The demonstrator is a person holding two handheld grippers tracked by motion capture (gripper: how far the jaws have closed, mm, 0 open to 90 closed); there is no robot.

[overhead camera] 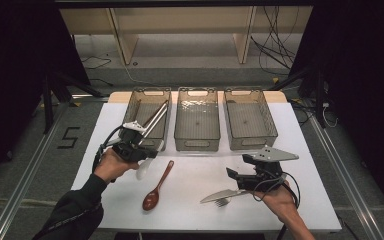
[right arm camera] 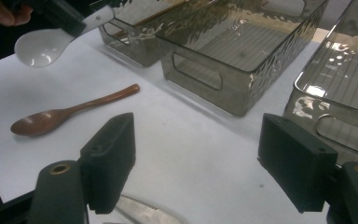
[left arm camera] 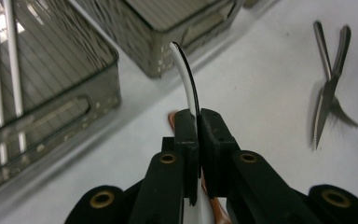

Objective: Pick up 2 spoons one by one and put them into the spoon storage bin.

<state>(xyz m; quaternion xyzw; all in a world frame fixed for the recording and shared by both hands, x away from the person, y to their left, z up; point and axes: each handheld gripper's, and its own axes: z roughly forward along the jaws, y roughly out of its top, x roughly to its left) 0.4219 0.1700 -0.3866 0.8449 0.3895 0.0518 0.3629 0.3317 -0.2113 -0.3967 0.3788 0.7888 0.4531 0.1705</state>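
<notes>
Two grippers work over the white table (overhead camera: pixel 190 200). Nearest, the right gripper (overhead camera: pixel 240 181) sits low by the knife (overhead camera: pixel 225 195) and fork (overhead camera: pixel 222 202), its jaws spread wide with nothing between them. Farther left, the left gripper (overhead camera: pixel 142 152) is raised off the table, jaws pinching the handle of a white spoon (right arm camera: pixel 42 46), bowl hanging clear above the surface. A brown spoon (overhead camera: pixel 156 189) lies below it. Beyond stand three bins (overhead camera: pixel 196 120).

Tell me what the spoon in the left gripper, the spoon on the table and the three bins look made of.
White spoon: glossy, probably ceramic or melamine.
Brown spoon: likely lacquered wood, reddish sheen.
Bins: smoky see-through plastic, ribbed floors.
</notes>
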